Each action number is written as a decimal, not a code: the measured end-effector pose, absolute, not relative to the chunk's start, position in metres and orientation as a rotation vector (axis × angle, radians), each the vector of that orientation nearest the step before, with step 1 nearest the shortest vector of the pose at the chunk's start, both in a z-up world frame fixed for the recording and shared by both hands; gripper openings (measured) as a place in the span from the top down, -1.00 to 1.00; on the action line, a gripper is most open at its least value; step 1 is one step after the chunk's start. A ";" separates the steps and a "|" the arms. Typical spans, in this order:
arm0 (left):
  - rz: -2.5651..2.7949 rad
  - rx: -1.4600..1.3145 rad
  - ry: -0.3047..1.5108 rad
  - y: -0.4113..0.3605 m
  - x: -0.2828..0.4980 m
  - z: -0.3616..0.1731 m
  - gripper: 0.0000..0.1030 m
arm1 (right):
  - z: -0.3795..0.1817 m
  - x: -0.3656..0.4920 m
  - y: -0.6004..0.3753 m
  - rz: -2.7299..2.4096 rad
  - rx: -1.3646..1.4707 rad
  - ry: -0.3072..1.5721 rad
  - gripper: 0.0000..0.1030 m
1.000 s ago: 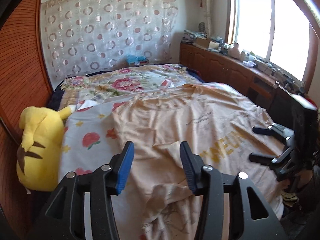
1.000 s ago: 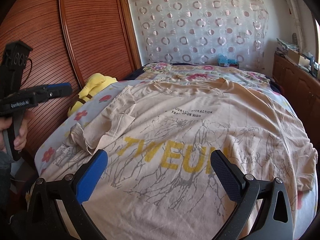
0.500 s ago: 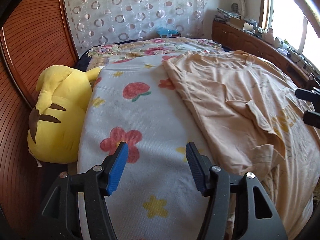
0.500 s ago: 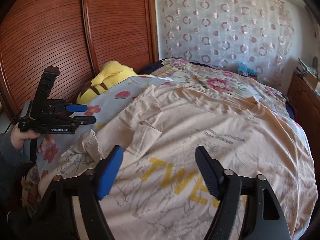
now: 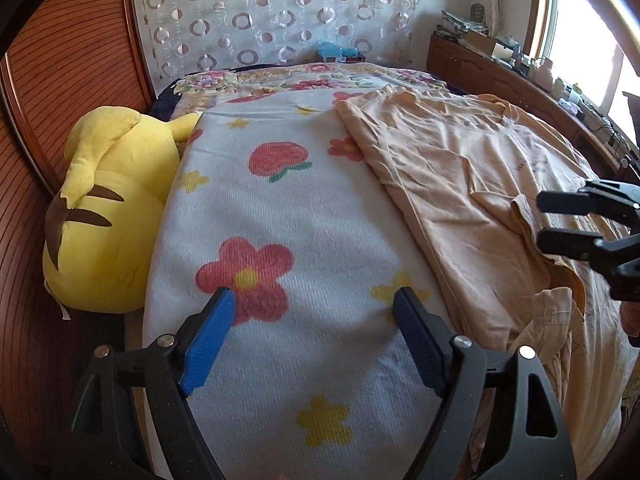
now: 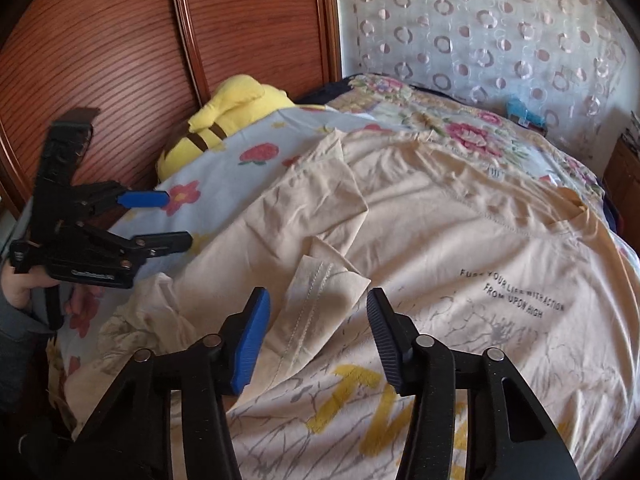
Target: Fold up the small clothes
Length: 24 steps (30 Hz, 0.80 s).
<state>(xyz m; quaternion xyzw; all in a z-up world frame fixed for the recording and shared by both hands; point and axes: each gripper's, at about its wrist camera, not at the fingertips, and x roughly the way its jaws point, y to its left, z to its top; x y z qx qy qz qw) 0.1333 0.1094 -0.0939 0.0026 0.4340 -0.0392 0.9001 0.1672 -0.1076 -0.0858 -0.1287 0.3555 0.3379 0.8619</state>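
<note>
Floral bedding (image 5: 280,200) is spread over the bed, and the beige T-shirt (image 6: 460,248) is laid across it, one sleeve (image 6: 320,292) folded inward. Beside the blanket a yellow plush toy (image 5: 108,216) is wedged. The left gripper (image 5: 314,308) is being opened over bare blanket; the right gripper (image 6: 318,312) is being closed above the sleeve, nothing clamped.
</note>
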 end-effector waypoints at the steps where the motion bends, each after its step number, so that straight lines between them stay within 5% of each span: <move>1: -0.082 0.005 0.898 0.109 0.133 -0.094 -0.59 | -0.088 0.170 -0.105 0.707 -0.280 0.753 0.09; 5: -0.082 0.003 0.898 0.110 0.133 -0.094 -0.59 | -0.095 0.174 -0.101 0.699 -0.305 0.754 0.68; 8: -0.082 0.003 0.898 0.110 0.133 -0.094 -0.59 | -0.090 0.171 -0.111 0.677 -0.286 0.717 0.86; 19: -0.081 0.001 0.899 0.109 0.133 -0.094 -0.60 | -0.088 0.145 -0.157 0.605 -0.259 0.684 0.87; 24: -0.080 0.002 0.899 0.109 0.133 -0.094 -0.60 | -0.089 0.135 -0.165 0.550 -0.284 0.674 0.49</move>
